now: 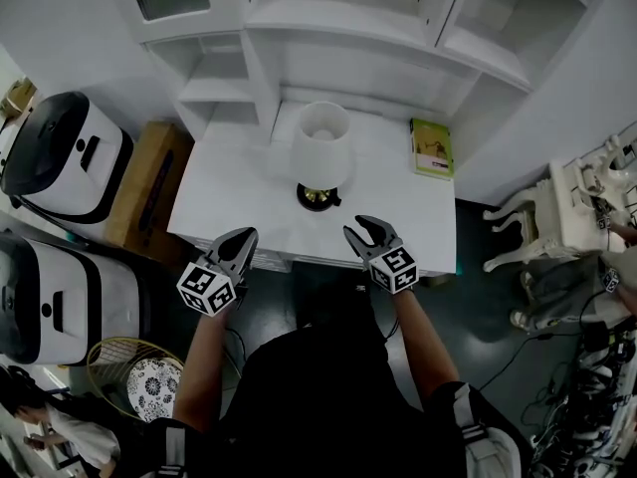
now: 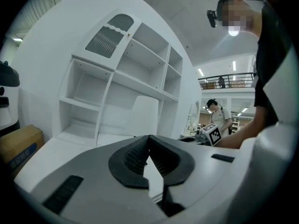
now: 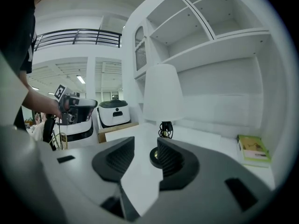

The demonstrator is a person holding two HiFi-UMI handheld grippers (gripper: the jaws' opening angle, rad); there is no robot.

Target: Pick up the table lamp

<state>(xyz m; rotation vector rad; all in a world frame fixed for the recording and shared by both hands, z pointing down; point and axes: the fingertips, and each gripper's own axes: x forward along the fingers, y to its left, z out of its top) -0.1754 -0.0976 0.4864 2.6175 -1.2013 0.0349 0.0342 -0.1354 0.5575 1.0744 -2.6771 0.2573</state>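
Observation:
The table lamp (image 1: 320, 150), with a white shade and a dark round base with a brass stem, stands upright in the middle of the white table (image 1: 224, 182). My left gripper (image 1: 245, 235) hovers over the table's front edge, to the lamp's front left, with its jaws shut and empty. My right gripper (image 1: 359, 226) is at the front right, a short way from the base, open with nothing between its pads. In the right gripper view the lamp (image 3: 162, 93) stands just beyond the open right gripper (image 3: 145, 143). The left gripper view shows the shade (image 2: 144, 118) behind the shut left gripper (image 2: 148, 138).
A green book (image 1: 432, 147) lies on the table's right back corner. White shelving (image 1: 328, 18) rises behind the table. To the left stand a cardboard box (image 1: 149, 182) and white machines (image 1: 60, 157). A white chair (image 1: 542, 212) and cables are on the right, a wire basket (image 1: 124, 371) at lower left.

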